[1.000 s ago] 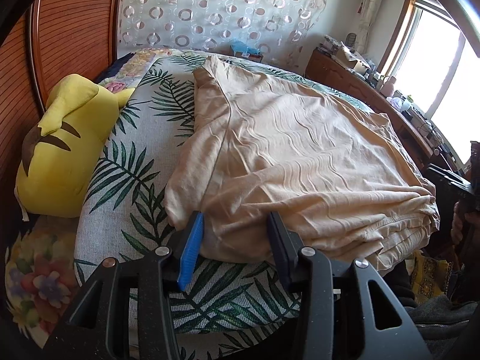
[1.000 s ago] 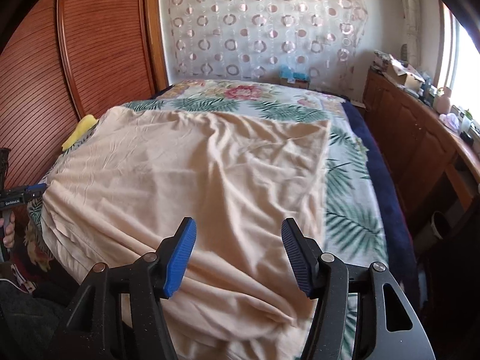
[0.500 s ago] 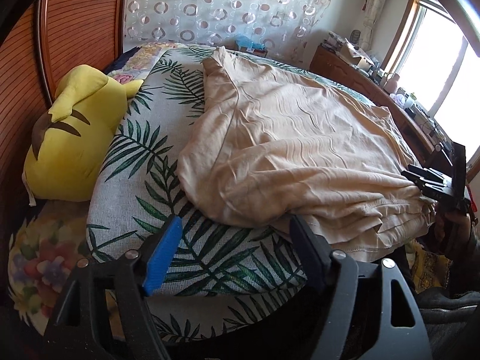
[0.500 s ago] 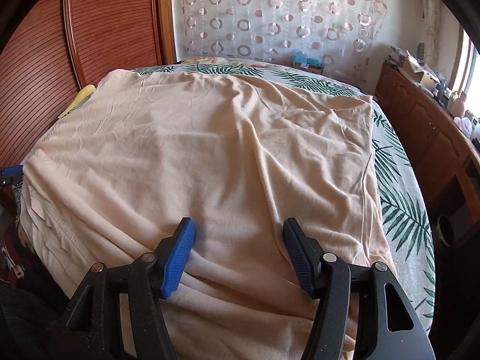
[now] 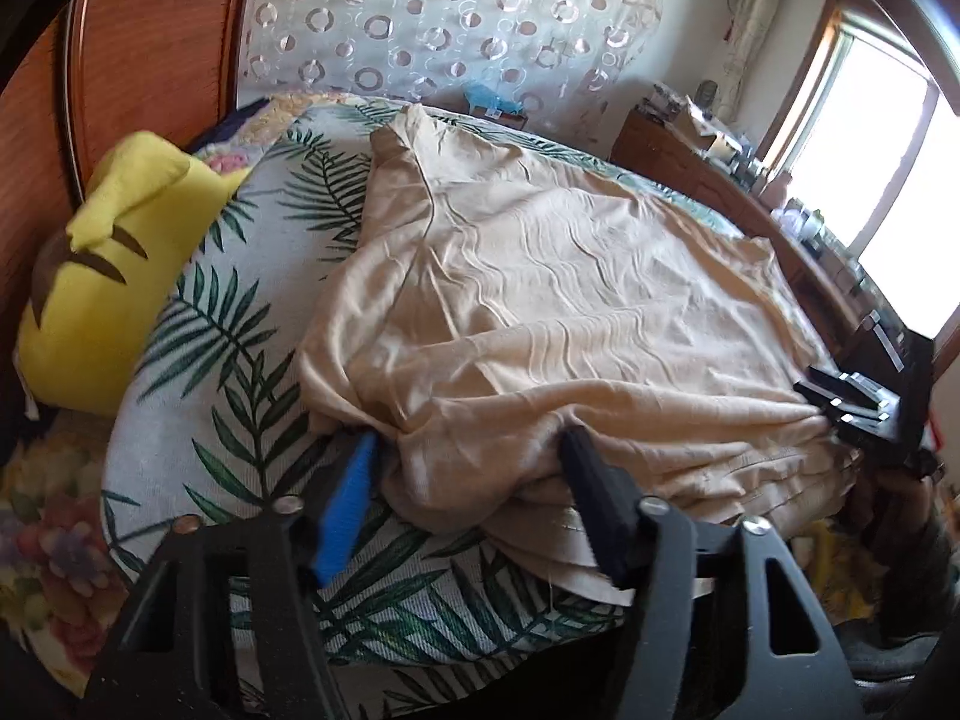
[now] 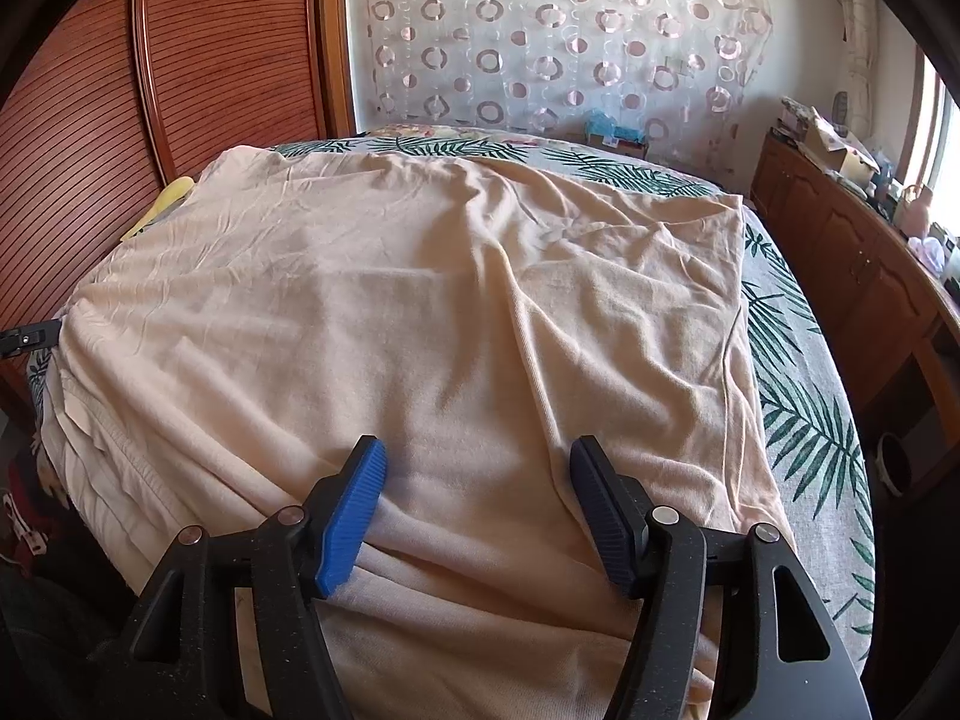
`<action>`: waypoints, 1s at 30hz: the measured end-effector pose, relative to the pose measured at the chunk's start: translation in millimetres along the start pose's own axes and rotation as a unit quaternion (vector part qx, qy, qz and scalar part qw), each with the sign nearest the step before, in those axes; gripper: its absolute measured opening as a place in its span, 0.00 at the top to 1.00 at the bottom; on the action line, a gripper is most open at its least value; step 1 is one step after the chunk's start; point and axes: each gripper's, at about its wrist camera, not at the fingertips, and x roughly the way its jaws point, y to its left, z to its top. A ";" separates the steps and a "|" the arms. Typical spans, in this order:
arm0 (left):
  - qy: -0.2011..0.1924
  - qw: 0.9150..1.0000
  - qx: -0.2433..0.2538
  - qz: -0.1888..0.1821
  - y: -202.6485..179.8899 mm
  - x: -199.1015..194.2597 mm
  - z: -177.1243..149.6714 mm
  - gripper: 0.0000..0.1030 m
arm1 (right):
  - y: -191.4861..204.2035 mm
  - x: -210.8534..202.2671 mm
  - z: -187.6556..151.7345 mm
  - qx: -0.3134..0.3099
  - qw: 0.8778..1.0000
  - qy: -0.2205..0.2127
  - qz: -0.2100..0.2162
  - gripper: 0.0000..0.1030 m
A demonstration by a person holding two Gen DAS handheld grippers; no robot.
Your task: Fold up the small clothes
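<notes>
A large beige garment point(image 5: 570, 324) lies spread on the bed, wrinkled, with its near edge bunched in layers. My left gripper point(image 5: 468, 480) is open at the garment's near left corner, its fingers on either side of a bunched fold. My right gripper point(image 6: 477, 495) is open over the garment point(image 6: 420, 300) near its front edge, fingers resting on or just above the cloth. The right gripper also shows in the left wrist view point(image 5: 864, 402) at the garment's far right edge.
The bed has a palm-leaf cover point(image 5: 240, 360). A yellow plush toy point(image 5: 102, 276) lies at the left by the wooden headboard point(image 6: 90, 138). A wooden dresser point(image 6: 852, 252) with clutter runs along the right under a bright window point(image 5: 888, 192).
My left gripper drew back from the garment, then came forward again to its bunched corner. My right gripper moved forward and lower over the cloth. Both stayed open.
</notes>
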 end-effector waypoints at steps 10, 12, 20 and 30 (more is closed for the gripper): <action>-0.032 0.998 0.042 -0.036 -23.0 -14.2 17.1 0.88 | -5.2 -2.0 -10.3 0.001 1.000 -0.024 -0.004 0.22; -0.048 0.997 0.045 -0.047 -30.6 -21.1 27.1 0.88 | -5.9 -3.5 -11.7 0.002 1.000 -0.023 -0.002 0.22; -0.083 0.987 0.096 -0.102 -91.7 -23.3 74.9 0.88 | -19.5 -18.8 -16.0 0.028 0.999 -0.011 0.022 0.22; -0.064 0.961 0.189 -0.192 -207.8 -0.5 116.5 0.88 | -52.7 -70.9 -23.4 0.073 0.996 -0.047 -0.023 0.22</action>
